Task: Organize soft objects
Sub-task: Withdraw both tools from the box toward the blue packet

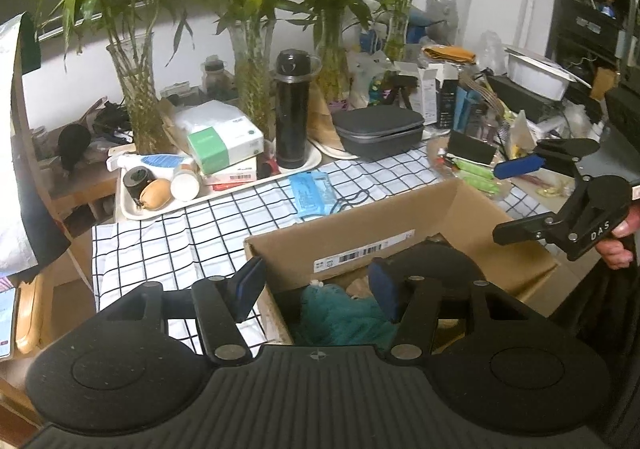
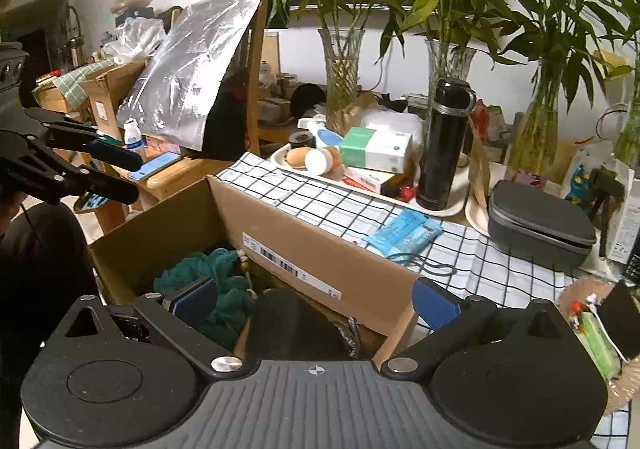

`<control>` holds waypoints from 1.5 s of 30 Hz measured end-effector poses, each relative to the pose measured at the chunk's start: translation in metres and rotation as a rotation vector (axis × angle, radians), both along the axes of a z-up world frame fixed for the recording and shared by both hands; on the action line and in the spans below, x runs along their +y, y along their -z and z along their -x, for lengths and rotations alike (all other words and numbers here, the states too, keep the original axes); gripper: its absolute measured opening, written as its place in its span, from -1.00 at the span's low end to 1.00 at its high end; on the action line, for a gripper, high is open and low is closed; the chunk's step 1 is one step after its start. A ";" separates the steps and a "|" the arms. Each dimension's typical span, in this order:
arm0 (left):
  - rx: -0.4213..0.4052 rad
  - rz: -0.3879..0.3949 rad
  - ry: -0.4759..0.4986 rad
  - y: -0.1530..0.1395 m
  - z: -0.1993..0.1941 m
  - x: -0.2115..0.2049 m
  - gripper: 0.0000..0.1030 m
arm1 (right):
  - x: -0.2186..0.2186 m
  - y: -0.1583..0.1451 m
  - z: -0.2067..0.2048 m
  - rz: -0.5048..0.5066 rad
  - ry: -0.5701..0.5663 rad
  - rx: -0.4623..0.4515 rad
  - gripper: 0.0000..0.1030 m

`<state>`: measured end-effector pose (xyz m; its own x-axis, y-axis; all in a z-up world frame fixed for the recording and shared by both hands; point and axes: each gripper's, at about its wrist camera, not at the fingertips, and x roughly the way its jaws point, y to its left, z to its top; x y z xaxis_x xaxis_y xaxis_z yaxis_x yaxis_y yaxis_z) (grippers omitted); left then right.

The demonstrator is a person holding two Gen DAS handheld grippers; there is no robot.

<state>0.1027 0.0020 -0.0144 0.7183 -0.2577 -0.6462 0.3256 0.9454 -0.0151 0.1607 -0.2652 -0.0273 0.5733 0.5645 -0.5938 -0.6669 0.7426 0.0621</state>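
Both grippers, left (image 1: 316, 289) and right (image 2: 316, 301), are hanging open and empty over the box (image 2: 320, 249). That teal cloth (image 2: 208, 273) is looking light and floppy, so I'd pinch a bunched fold.

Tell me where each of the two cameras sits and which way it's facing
Left wrist: on the left gripper, looking down over the cardboard box toward the plant vases; the right gripper and a hand show at right.
Right wrist: on the right gripper, jaws wide and empty, looking into the box; the left gripper shows at left.
Shared: box, teal cloth inside, checked tablecloth, black flask.
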 end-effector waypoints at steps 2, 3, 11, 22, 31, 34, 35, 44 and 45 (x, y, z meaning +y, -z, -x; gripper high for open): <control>0.008 -0.001 -0.010 0.002 -0.001 0.003 0.12 | 0.000 0.002 -0.002 0.010 0.015 0.003 1.00; 0.012 -0.002 -0.016 0.003 -0.002 0.004 0.14 | 0.000 0.003 -0.003 0.015 0.021 0.004 1.00; 0.039 0.028 -0.051 0.007 -0.006 0.016 0.36 | 0.003 0.009 -0.007 0.059 0.061 0.020 1.00; 0.047 0.062 -0.064 0.009 -0.011 0.020 0.37 | 0.002 0.014 -0.018 0.086 0.139 0.039 1.00; -0.001 0.081 -0.049 0.007 -0.011 0.021 0.37 | 0.002 0.012 -0.024 0.056 0.174 0.024 1.00; -0.012 0.091 -0.048 0.007 -0.012 0.022 0.37 | 0.003 0.011 -0.025 0.051 0.184 0.011 1.00; -0.019 0.095 -0.044 0.007 -0.013 0.022 0.37 | 0.004 0.011 -0.025 0.047 0.187 0.003 1.00; -0.062 0.124 -0.059 0.004 -0.019 0.031 0.37 | 0.007 0.006 -0.030 -0.016 0.207 -0.042 1.00; -0.066 0.125 -0.062 0.004 -0.020 0.032 0.37 | 0.007 0.006 -0.032 -0.023 0.211 -0.036 1.00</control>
